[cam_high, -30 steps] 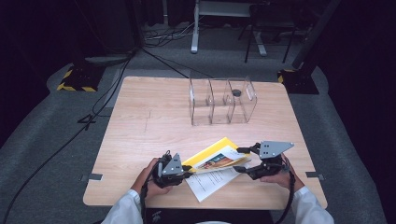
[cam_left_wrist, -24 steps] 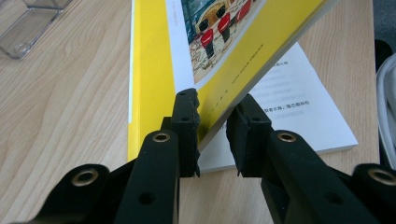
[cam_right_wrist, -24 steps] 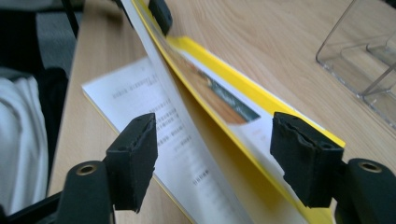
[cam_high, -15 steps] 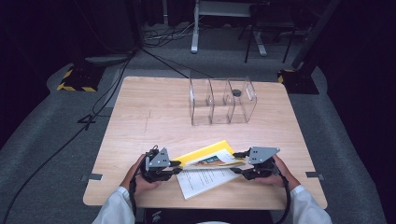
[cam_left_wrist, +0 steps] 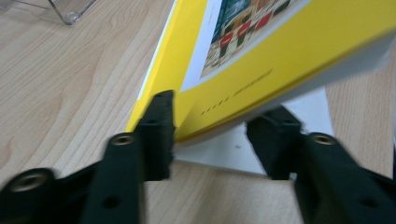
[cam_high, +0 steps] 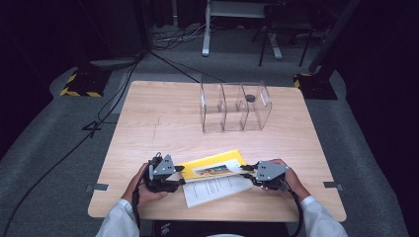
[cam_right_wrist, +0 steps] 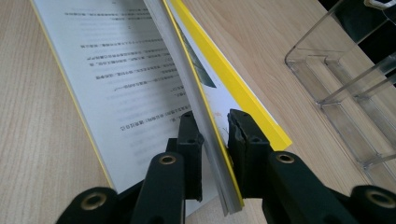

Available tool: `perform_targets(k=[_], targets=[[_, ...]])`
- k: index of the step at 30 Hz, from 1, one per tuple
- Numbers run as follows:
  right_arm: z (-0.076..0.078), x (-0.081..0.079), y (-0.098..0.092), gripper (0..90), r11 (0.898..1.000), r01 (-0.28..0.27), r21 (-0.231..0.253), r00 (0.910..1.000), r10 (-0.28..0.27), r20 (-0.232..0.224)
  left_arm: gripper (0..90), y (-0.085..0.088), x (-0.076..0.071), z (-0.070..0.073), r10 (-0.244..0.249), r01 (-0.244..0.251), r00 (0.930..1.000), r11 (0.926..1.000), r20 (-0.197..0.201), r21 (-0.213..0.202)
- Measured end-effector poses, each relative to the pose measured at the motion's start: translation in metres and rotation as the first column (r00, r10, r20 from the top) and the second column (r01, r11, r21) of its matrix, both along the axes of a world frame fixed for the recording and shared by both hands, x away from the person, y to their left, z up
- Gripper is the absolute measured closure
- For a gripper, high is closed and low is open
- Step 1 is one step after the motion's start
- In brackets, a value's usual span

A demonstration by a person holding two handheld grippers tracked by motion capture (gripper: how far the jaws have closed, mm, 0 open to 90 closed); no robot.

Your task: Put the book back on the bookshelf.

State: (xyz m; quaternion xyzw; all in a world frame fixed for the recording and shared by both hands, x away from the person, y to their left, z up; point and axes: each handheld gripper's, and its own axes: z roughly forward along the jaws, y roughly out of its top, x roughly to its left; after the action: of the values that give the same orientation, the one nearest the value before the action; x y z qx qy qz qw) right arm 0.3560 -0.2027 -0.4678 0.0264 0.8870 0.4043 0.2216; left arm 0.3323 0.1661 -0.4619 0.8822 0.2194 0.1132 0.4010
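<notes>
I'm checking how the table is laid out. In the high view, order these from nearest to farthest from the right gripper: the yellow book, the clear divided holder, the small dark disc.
From the right gripper:
1. Yellow book, between its jaws at the near edge.
2. Clear divided holder, farther back, mid-table.
3. Small dark disc, at the holder's far right.

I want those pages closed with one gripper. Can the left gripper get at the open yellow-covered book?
Probably yes: the left gripper already has its open jaws either side of the yellow-covered book, with nothing between.
</notes>
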Motion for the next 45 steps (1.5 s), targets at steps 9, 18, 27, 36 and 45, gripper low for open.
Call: perform_targets(k=[9,18,27,36,45], targets=[[0.007,-0.006,0.013,78.8,0.999,-0.016,-0.032,0.9998,0.016,0.013,34.4,-0.044,-0.028,0.025,0.051,-0.06,0.9919,0.9951,0.116,0.079],[0.012,-0.013,0.027,79.4,0.998,-0.041,-0.053,0.9991,0.041,0.006,56.0,-0.057,-0.02,0.017,0.111,-0.122,0.9904,0.9832,0.082,0.136],[0.003,0.003,0.018,66.6,0.999,-0.033,-0.001,0.9958,0.033,-0.085,73.6,-0.043,-0.02,0.007,0.021,-0.034,0.9969,0.9824,0.077,0.184],[0.003,0.005,0.022,78.9,0.996,-0.089,0.009,0.9958,0.089,-0.018,68.1,-0.026,-0.012,0.009,0.041,-0.048,0.9981,0.9866,0.046,0.156],[0.014,-0.007,0.037,83.1,0.991,-0.123,-0.052,0.9919,0.124,0.027,44.9,-0.034,-0.016,0.024,0.12,-0.133,0.9896,0.9758,0.079,0.174]])
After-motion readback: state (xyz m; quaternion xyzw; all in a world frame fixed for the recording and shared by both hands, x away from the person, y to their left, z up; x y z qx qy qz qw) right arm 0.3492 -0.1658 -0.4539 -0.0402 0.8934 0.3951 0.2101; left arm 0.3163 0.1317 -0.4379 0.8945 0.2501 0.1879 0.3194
